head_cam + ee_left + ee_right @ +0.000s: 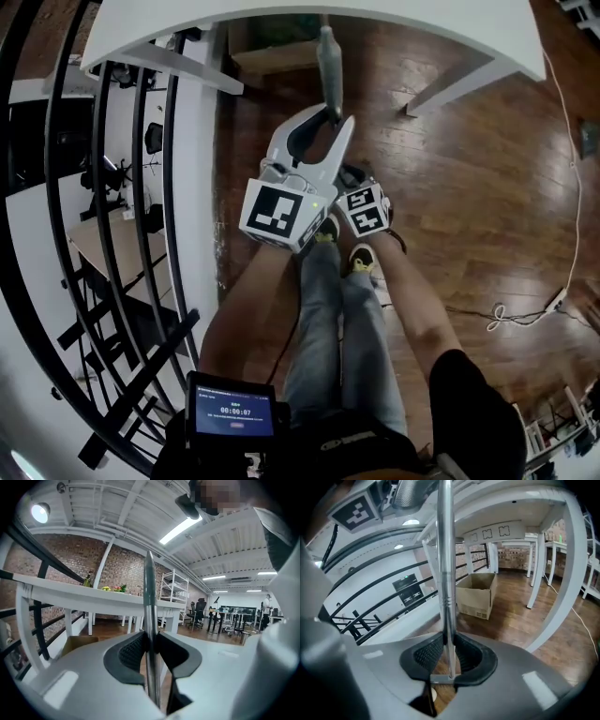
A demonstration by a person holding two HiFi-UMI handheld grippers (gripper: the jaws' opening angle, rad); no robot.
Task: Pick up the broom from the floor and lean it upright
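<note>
Broom handle, a slim shiny metal tube with a grey-green end, is off the wooden floor and held in both grippers in front of the person's legs. Its tip points toward the edge of the white table. The left gripper is the higher one, and its dark ribbed pads pinch the tube from both sides. The right gripper sits just below and behind it in the head view, and its pads are likewise clamped on the broom handle. In the right gripper view the tube runs up to the left gripper's marker cube. The brush end shows in no view. A cardboard box stands on the floor under the table, beside the black railing.
</note>
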